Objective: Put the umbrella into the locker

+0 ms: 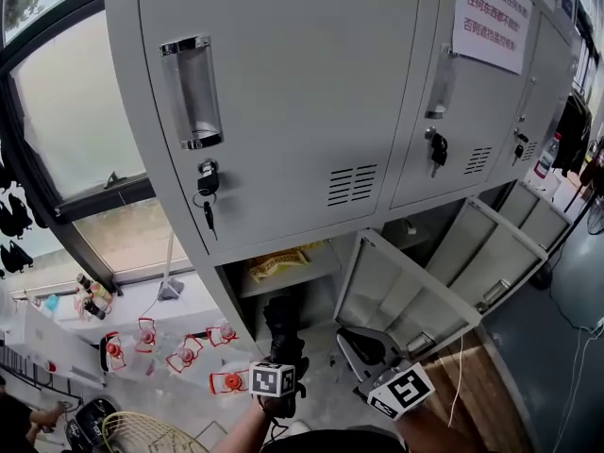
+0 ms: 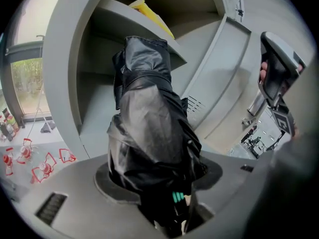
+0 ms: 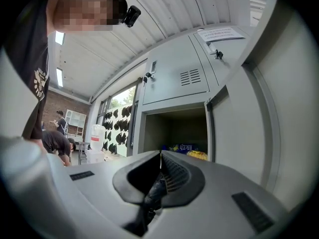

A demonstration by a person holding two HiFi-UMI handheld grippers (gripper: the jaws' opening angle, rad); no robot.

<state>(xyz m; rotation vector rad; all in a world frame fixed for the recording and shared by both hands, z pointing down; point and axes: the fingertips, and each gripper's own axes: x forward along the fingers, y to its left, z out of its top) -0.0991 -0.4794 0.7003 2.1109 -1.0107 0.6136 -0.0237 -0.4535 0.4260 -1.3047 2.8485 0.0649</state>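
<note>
Grey lockers [image 1: 283,111] fill the wall; a low one stands open, door [image 1: 415,295] swung aside; our left claw [image 2: 167,203] pinches the black umbrella [image 2: 149,128], tip toward the opening; the right claw [image 3: 160,166] is pressed together. We should guide the umbrella in under the shelf [image 2: 114,11] before releasing; only the left gripper view shows that shelf edge close above.

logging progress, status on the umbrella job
Left gripper shut on umbrella, aimed at open locker. Right gripper shut, by the door. Yellow packet on shelf; space below looks free.
</note>
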